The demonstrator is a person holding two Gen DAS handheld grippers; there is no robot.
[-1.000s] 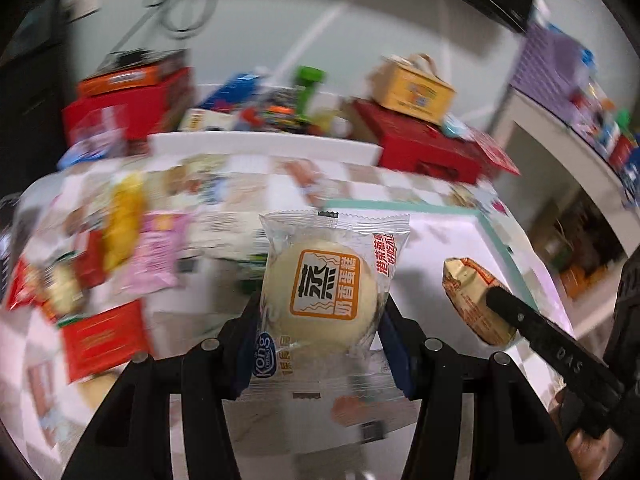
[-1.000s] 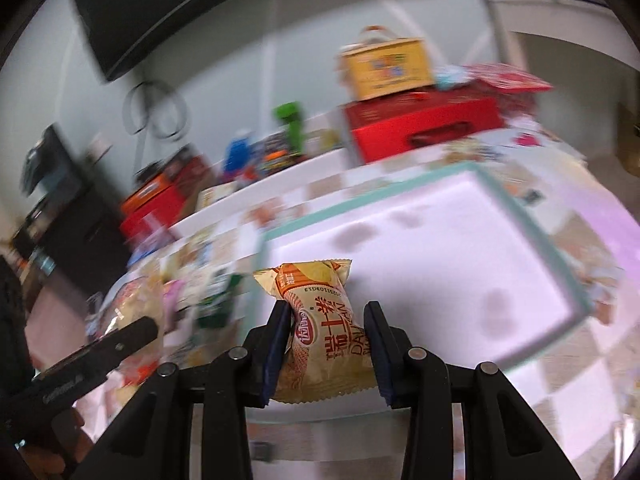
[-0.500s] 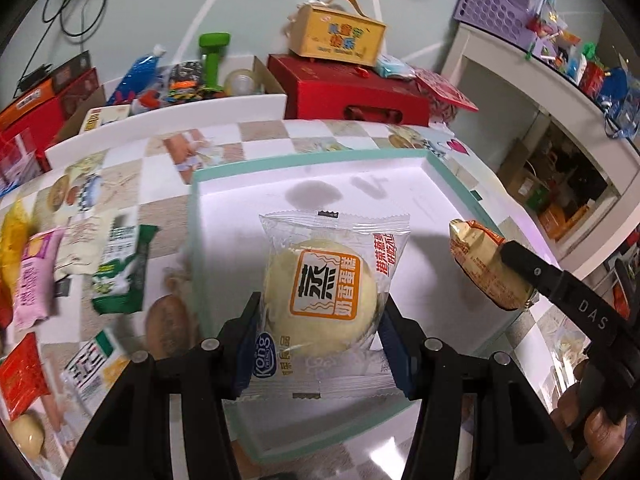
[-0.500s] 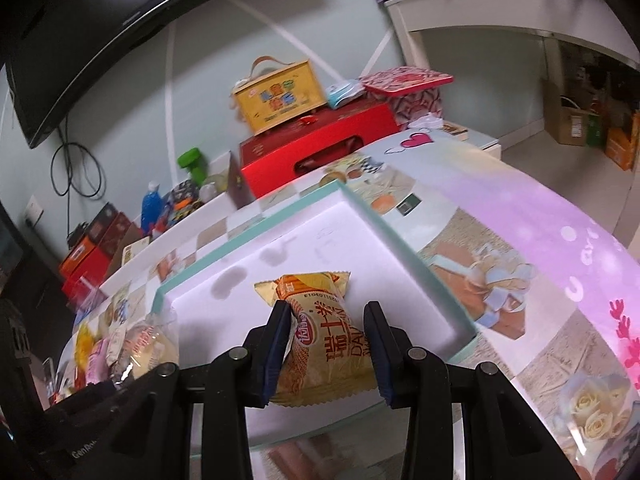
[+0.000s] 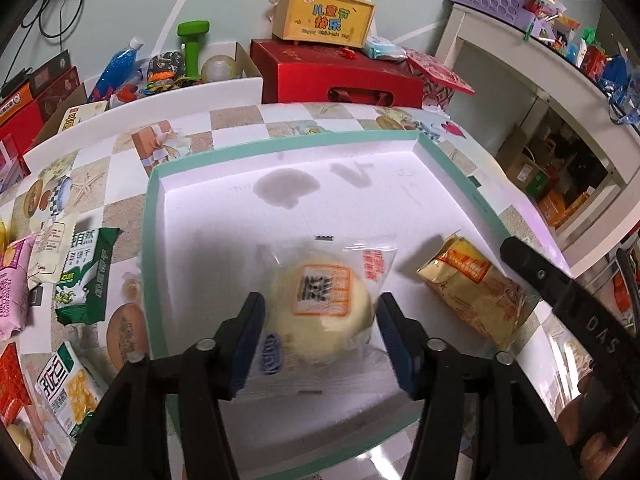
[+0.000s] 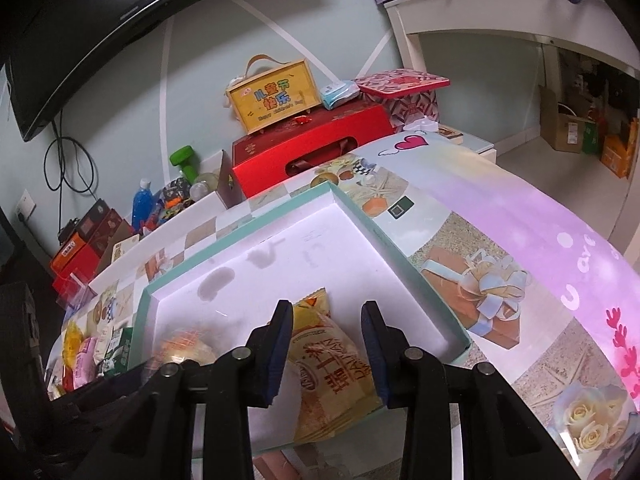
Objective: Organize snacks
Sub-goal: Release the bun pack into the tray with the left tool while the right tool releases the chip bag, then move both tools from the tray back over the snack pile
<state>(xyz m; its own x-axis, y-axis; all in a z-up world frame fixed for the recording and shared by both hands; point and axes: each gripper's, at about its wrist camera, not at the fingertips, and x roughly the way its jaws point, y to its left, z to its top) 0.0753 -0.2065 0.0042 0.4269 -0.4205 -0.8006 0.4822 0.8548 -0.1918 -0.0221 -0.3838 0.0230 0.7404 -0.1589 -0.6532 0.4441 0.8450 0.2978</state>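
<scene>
A white tray with a teal rim (image 5: 280,148) lies on the patterned tablecloth. A clear packet with a round pale bun (image 5: 320,304) sits blurred on the tray floor, near its front edge. My left gripper (image 5: 319,304) straddles it with jaws opening, and there are gaps between the pads and the wrapper. My right gripper (image 6: 326,312) is shut on a yellow snack packet (image 6: 332,368) over the tray's front right part (image 6: 376,236). The left wrist view shows that yellow packet (image 5: 472,296) beside the bun. The bun (image 6: 184,344) appears blurred in the right wrist view.
Several loose snack packets (image 5: 84,276) lie on the cloth left of the tray. Behind the table stand a red gift box (image 5: 340,80), a yellow handled box (image 5: 324,16) and a carton with a bottle and a green dumbbell (image 5: 192,48). A white shelf (image 5: 540,64) is at the right.
The left jaws have spread and the bun packet has dropped out of their grip onto the tray. Both grippers have sunk closer to the tray. The right one still holds the yellow packet.
</scene>
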